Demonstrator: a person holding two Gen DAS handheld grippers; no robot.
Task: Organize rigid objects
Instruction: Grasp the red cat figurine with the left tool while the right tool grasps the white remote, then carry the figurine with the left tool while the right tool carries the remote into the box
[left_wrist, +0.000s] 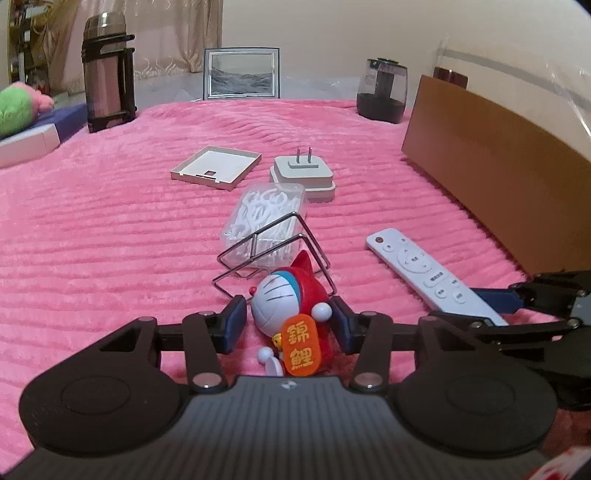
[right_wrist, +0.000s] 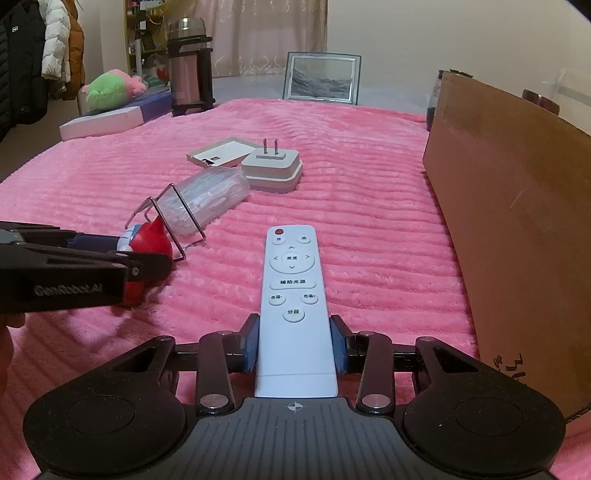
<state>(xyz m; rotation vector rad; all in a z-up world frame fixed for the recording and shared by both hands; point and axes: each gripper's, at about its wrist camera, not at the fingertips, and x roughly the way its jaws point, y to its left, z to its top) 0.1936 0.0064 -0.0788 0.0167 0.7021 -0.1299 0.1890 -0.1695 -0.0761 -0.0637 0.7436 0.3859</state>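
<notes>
A red and blue Doraemon figure (left_wrist: 291, 306) lies on the pink blanket (left_wrist: 110, 229) between the pads of my left gripper (left_wrist: 288, 325); small gaps show on both sides, so the jaws stand open around it. The figure (right_wrist: 151, 240) also shows in the right wrist view beside the left gripper (right_wrist: 122, 254). My right gripper (right_wrist: 294, 345) is shut on the lower end of a white remote control (right_wrist: 293, 295), which lies flat on the blanket. The remote (left_wrist: 428, 275) and the right gripper (left_wrist: 506, 306) show at the right of the left wrist view.
A wire stand (left_wrist: 273, 254), a clear box of floss picks (left_wrist: 266, 221), a white plug adapter (left_wrist: 303, 177) and a flat white lid (left_wrist: 216, 167) lie ahead. A cardboard box (right_wrist: 517, 229) stands at the right. A thermos (left_wrist: 107, 74), picture frame (left_wrist: 242, 74) and dark jar (left_wrist: 382, 90) stand at the back.
</notes>
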